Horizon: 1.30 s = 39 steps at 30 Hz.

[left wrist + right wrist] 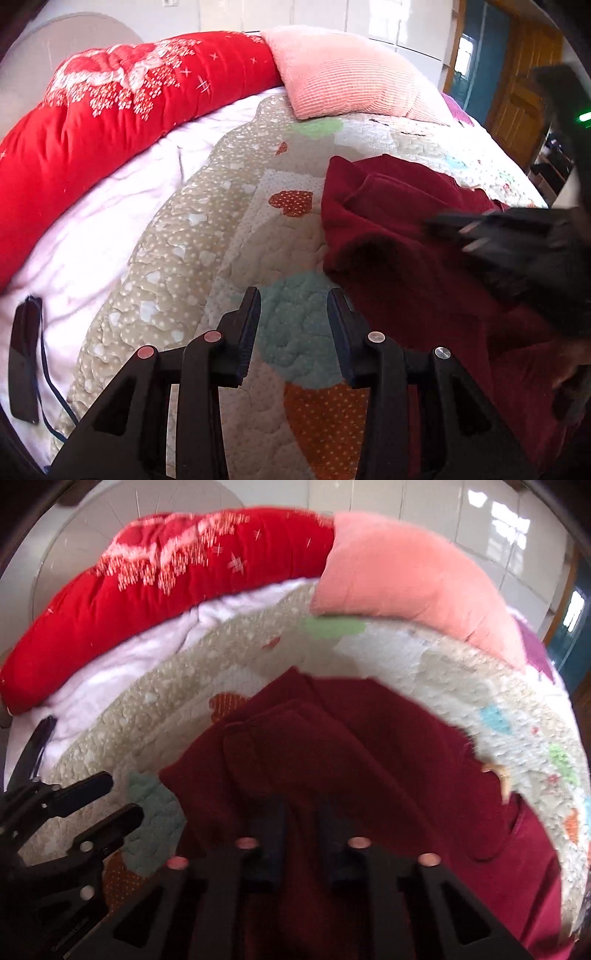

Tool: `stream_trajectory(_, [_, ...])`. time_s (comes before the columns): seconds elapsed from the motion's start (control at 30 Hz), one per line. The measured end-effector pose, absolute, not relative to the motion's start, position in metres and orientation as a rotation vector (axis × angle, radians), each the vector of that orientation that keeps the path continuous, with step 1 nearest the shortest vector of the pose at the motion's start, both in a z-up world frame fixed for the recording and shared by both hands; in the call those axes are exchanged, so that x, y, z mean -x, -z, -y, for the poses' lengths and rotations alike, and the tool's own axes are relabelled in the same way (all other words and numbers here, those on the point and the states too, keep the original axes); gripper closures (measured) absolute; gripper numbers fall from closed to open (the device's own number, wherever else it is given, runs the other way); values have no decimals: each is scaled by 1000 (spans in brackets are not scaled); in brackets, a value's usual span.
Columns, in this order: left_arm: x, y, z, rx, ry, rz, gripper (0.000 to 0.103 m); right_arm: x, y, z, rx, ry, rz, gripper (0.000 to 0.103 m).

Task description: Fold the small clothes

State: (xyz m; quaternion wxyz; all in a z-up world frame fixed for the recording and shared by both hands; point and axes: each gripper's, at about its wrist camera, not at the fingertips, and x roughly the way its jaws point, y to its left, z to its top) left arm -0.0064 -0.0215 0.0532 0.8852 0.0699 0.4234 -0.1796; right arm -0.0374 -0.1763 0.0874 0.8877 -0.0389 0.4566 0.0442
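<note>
On the bed's patchwork quilt (424,672) lies the dark red garment (351,746), rumpled, one flap turned over, so folding looks barely started. Right tongs (301,840) sit low over its near edge, cloth between the jaws, blurred; I read them as clamped on it. Left tongs (293,325) stand apart and empty at 9 o'clock of it. Red duvet (122,110) and pink pillow (343,74) at 12 o'clock, white wall behind.
</note>
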Motion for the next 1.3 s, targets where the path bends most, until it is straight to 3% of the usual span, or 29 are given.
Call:
stream_trajectory(0.1, [4, -54, 21, -141, 370, -879, 66, 75, -126, 207, 37, -27, -818, 102])
stream_trajectory(0.27, [1, -50, 25, -135, 366, -892, 66, 97, -141, 235, -19, -45, -807, 98])
stream_trajectory(0.33, [2, -49, 26, -138, 362, -897, 66, 94, -134, 221, -10, -106, -834, 82])
stream_trajectory(0.37, [3, -50, 26, -137, 363, -896, 66, 93, -131, 213, 5, -132, -843, 61])
stream_trajectory(0.4, [4, -51, 26, -137, 366, -895, 66, 90, -127, 200, 26, -165, -849, 46])
stream_trajectory(0.43, [4, -52, 25, -138, 370, -892, 66, 85, -124, 192, 39, -185, -852, 46])
stream_trajectory(0.8, [-5, -48, 13, -83, 361, -930, 66, 15, -70, 146, 93, -201, -1023, 47])
stream_trajectory(0.83, [-5, -47, 13, -83, 361, -932, 66, 15, -66, 143, 119, -195, -1019, 51])
stream_trajectory(0.87, [-6, -47, 14, -82, 361, -935, 66, 16, -64, 140, 144, -191, -1012, 76])
stream_trajectory(0.9, [-6, -46, 14, -82, 361, -940, 66, 17, -63, 140, 164, -174, -1002, 90])
stream_trajectory(0.93, [-5, -47, 15, -82, 361, -940, 66, 20, -66, 144, 157, -159, -991, 91])
stream_trajectory(0.97, [-4, -48, 15, -83, 362, -936, 66, 22, -70, 150, 126, -169, -981, 98])
stream_trajectory(1.17, [1, -57, 19, -80, 377, -907, 66, 93, -144, 247, -111, -90, -768, 98])
stream_trajectory(1.3, [1, -58, 27, -99, 383, -901, 66, 150, -152, 320, -174, 72, -761, 98])
